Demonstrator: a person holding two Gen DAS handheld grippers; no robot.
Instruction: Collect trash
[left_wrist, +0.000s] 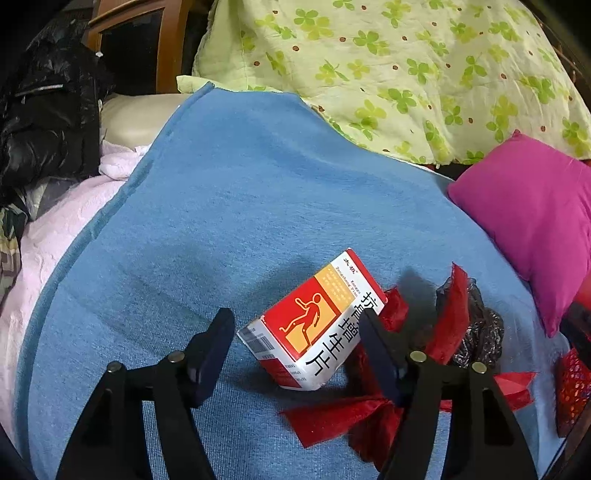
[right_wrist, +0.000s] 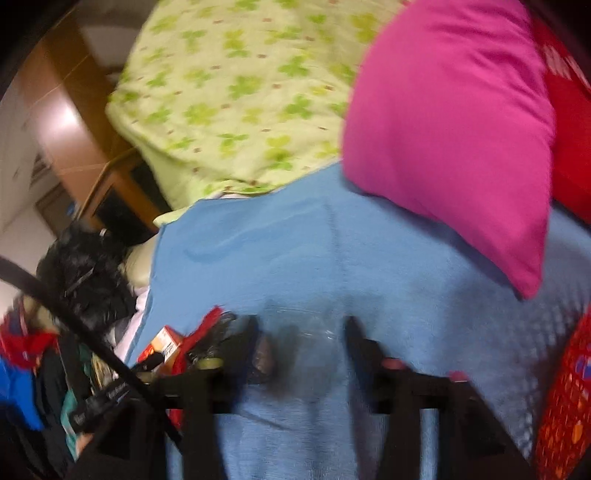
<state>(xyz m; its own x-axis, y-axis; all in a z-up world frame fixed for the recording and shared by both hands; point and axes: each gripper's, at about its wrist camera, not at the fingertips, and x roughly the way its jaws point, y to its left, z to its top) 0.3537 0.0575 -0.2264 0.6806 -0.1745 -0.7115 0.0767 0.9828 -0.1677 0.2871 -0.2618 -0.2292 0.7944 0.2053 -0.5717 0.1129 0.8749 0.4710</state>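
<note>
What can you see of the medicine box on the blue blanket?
The medicine box is a small cardboard carton, white with a red and orange panel showing a walking figure, black Chinese characters and a barcode. It looks closed and lies tilted on the blue blanket, one side against the red plastic bag, between the open left claw's fingers.

The left claw (left_wrist: 297, 328) hangs over a blue blanket (left_wrist: 236, 192), its jaws apart, with a red, white and orange medicine box (left_wrist: 314, 325) tilted between them. The 3 o'clock finger touches or just overlaps the box's edge; the 9 o'clock finger stands clear. A red plastic bag (left_wrist: 332, 417) lies at 5 o'clock. A magenta pillow (left_wrist: 532, 218) sits at 3 o'clock, a clover-print quilt (left_wrist: 388, 66) at 12.
</note>
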